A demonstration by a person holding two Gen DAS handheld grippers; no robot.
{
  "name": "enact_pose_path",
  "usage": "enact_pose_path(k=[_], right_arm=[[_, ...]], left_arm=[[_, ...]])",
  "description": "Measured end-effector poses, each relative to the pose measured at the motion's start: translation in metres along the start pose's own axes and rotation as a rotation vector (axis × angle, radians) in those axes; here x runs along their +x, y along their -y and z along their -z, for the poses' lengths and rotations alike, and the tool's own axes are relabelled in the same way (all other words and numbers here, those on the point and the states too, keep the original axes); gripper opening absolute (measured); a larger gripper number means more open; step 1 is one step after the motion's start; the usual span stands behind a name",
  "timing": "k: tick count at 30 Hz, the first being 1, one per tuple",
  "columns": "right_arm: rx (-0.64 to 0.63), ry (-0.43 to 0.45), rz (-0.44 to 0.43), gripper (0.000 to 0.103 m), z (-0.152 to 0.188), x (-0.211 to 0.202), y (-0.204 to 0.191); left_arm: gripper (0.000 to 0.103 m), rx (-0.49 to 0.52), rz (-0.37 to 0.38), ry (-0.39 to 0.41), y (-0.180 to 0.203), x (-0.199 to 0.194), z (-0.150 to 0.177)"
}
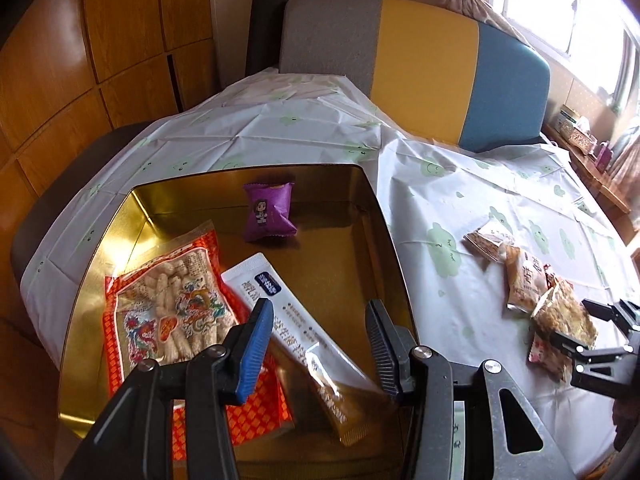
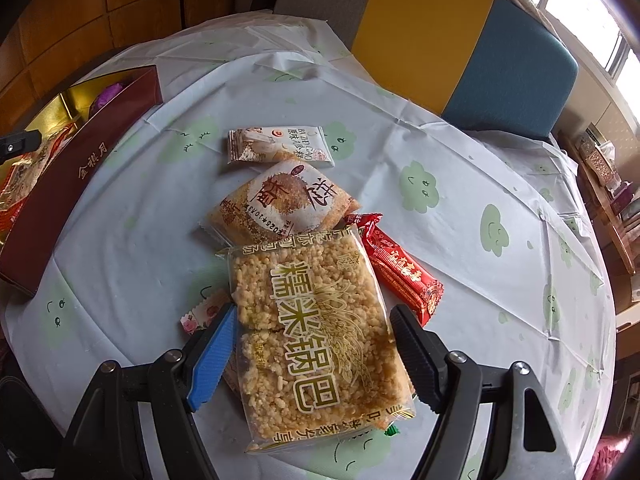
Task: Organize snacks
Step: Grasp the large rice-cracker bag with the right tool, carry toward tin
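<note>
Gold-lined box (image 1: 152,208) sits on the tabletop (image 1: 440,208), landmark for everything. Inside it: purple packet (image 1: 267,213) near the far wall, red-orange snack bag (image 1: 176,304) at the near left, long white sachet (image 1: 304,328) lying diagonally beside that bag. Left gripper (image 1: 316,344) hangs over the box, fingers apart straddling the white sachet, pads not pressing on it. Right of the box, well apart from it, loose snacks lie in a pile on the tabletop: rice-cracker pack (image 2: 316,340) on top, round-print packet (image 2: 280,204) and small white packet (image 2: 280,146) beyond it, red bar (image 2: 400,268) just beside it. Right gripper (image 2: 316,356) fingers stand wide on either side of the rice-cracker pack; cannot tell whether the pads actually press it.
</note>
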State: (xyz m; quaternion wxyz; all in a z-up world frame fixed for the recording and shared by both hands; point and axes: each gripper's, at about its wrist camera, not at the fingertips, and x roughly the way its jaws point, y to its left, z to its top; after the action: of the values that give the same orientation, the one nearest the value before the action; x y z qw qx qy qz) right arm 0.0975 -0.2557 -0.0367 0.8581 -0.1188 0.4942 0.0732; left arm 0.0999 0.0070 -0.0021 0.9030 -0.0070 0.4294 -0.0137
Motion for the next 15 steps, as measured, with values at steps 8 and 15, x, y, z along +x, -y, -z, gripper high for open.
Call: enact_pose_path(k=[8, 15], right_arm=[[0.051, 0.001, -0.003, 0.077, 0.001, 0.0, 0.002], [0.149, -0.007, -0.06, 0.077, -0.001, -0.007, 0.008]], left_arm=[[0.049, -0.02, 0.002, -0.018, -0.014, -0.012, 0.018], [0.049, -0.05, -0.02, -0.023, -0.034, -0.016, 0.029]])
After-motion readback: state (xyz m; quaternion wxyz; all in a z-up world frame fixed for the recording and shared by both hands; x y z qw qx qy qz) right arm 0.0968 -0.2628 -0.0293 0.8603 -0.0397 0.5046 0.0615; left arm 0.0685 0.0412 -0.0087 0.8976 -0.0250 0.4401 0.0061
